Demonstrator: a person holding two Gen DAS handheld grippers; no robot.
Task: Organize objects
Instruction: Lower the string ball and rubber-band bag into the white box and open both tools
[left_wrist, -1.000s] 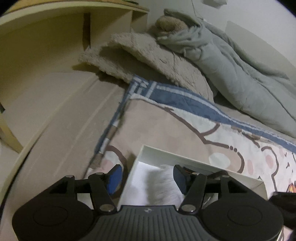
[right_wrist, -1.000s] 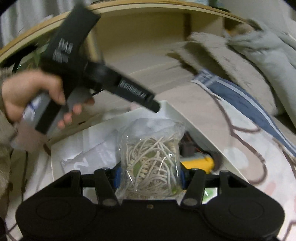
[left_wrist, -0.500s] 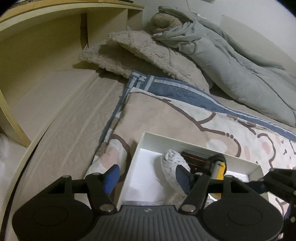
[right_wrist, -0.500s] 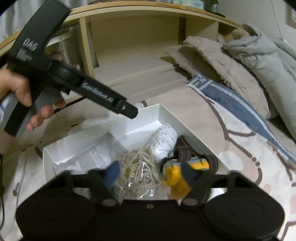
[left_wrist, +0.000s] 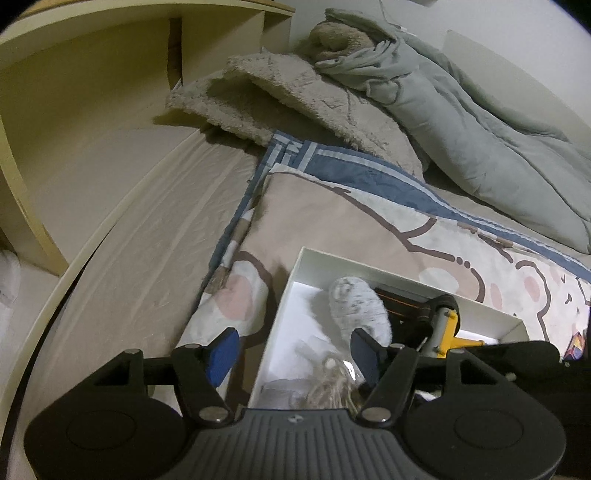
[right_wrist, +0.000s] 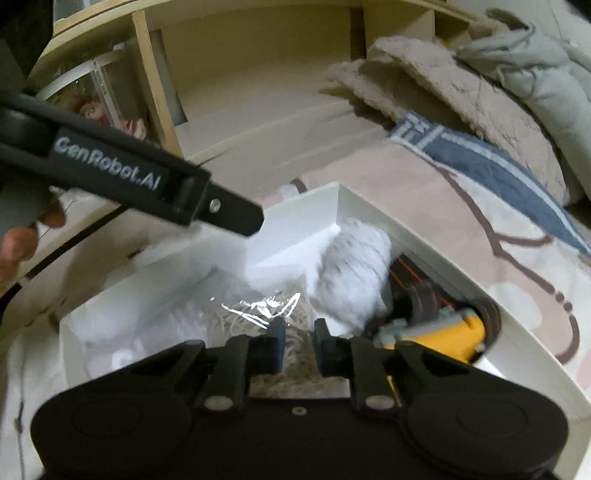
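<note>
The clear plastic bag of pale strings (right_wrist: 258, 314) lies in the white cardboard box (right_wrist: 369, 210) on the bed – light, soft and slippery, so pinch its bunched top. The right gripper (right_wrist: 297, 334) has just been closing its jaws over the bag, now nearly shut, though whether they pinch it I cannot tell. The left gripper (left_wrist: 291, 352) has its jaws wide and holds nothing.

- Left tool (left_wrist: 291, 354): black ribbed housing, blue pads, silver screws
- Right tool (right_wrist: 297, 341): matching black body, blue pads
- White "GenRobot.AI" lettering on left tool's side

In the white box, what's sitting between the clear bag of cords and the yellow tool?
The rolled white cloth lies between the bag of cords and the yellow tool in the white box, clearest in the right wrist view.
</note>
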